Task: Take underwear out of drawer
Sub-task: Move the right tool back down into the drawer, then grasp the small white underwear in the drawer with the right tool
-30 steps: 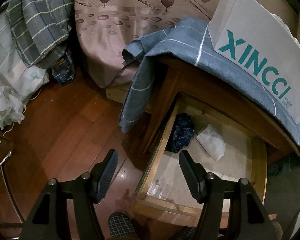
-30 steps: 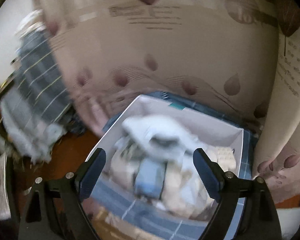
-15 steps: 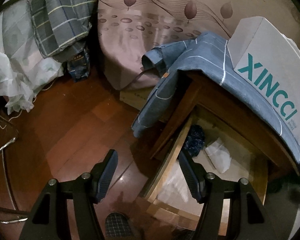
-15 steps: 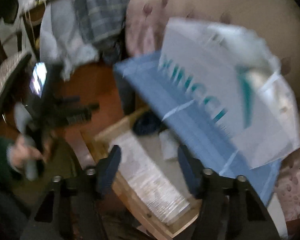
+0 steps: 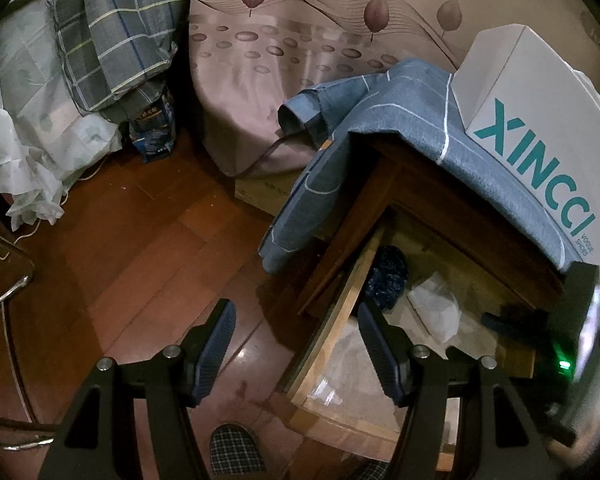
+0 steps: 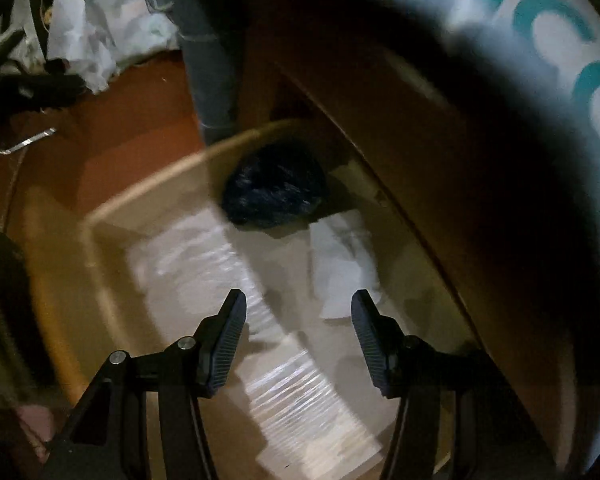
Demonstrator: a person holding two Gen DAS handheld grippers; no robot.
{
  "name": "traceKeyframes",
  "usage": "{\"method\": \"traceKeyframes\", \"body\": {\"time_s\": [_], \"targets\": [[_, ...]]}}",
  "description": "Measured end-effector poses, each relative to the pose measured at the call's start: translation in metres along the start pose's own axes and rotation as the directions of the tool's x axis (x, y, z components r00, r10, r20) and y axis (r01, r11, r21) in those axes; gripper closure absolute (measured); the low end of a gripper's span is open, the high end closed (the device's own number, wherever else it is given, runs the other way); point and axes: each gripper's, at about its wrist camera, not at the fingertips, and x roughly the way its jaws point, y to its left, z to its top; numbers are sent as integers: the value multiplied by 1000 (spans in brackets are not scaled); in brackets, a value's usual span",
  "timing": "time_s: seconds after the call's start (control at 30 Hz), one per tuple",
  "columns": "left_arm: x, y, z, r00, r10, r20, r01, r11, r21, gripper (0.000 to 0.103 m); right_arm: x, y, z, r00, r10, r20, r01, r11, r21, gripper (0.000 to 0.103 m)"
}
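A: What changed?

B: My right gripper (image 6: 298, 338) has dropped from over the shoe box into the open drawer (image 6: 100, 264). Its jaws have just been closing partway; they stand apart now with nothing between them, no pad on any cloth. My left gripper (image 5: 296, 348) is spread and empty, hovering over the floorboards (image 5: 148, 248) at the drawer's near corner.

A: Underwear?

B: Not out yet. Dark blue bundle (image 6: 274, 190) at centre frame in the right view, against the drawer's back corner. I take that as the underwear. White folded cloth (image 6: 342, 266) lies just beside it, lower right. Can't tell if that one is underwear too.

A: Meaning?

B: Reach phase, I'd say. The bundle sits above my fingertips in frame, so more travel is needed before closing.

A: Surface and room?

B: Wooden nightstand (image 5: 404, 196), blue checked cloth (image 5: 384, 120) draped over the surface, white XINCCI shoe box (image 5: 540, 132) on it, right of frame. The overhang shades the drawer. Bed with a leaf-print sheet (image 5: 300, 60) at top centre. Plaid bedding (image 5: 112, 32) piled upper left. A slipper (image 5: 232, 448) shows at the bottom edge.
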Motion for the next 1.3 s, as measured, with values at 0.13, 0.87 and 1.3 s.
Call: {"method": "traceKeyframes", "body": {"time_s": [0.13,0.87,1.3], "targets": [[1,-2,0,1000,-1,-2,1,1000,4,38,25,-3,-3,998,-59,-1,59,997,-49,51],[3,-2,-1,1000,-18,-11,18,1000,7,38,93,0,-2,978,-190,91,202,969,-145,34],[7,-8,-1,1000,-8,-17,9,1000,23,38,108,-17,-2,981,-116,157,140,979,-149,44]]}}
